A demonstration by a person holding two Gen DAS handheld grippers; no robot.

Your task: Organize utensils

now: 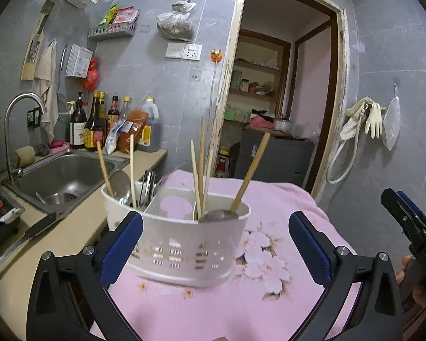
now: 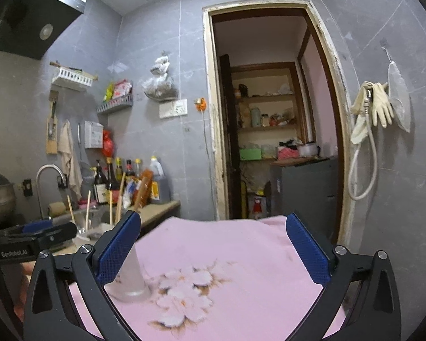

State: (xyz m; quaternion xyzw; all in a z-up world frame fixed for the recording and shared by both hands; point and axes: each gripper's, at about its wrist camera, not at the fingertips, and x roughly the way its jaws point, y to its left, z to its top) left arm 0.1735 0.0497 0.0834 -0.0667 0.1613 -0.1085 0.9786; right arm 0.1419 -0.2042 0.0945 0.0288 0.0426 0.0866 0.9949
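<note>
A white slotted utensil caddy (image 1: 181,244) stands on the pink flowered cloth (image 1: 269,204). Its right compartment holds a wooden-handled ladle (image 1: 251,167) and chopsticks (image 1: 200,167). The left compartment holds a metal spoon (image 1: 119,183) and more wooden sticks (image 1: 132,167). My left gripper (image 1: 215,221) is open, with the left pad near the caddy's left end and the right pad well away from it. My right gripper (image 2: 213,227) is open over the cloth with nothing between its pads. In the right wrist view the caddy (image 2: 130,281) shows blurred beside the left finger.
A steel sink (image 1: 71,170) with a curved tap lies to the left, and sauce bottles (image 1: 96,125) stand behind it. A black-handled knife (image 1: 34,231) lies on the beige counter. An open doorway (image 1: 275,99) leads to shelves, and rubber gloves (image 1: 373,119) hang on the right wall.
</note>
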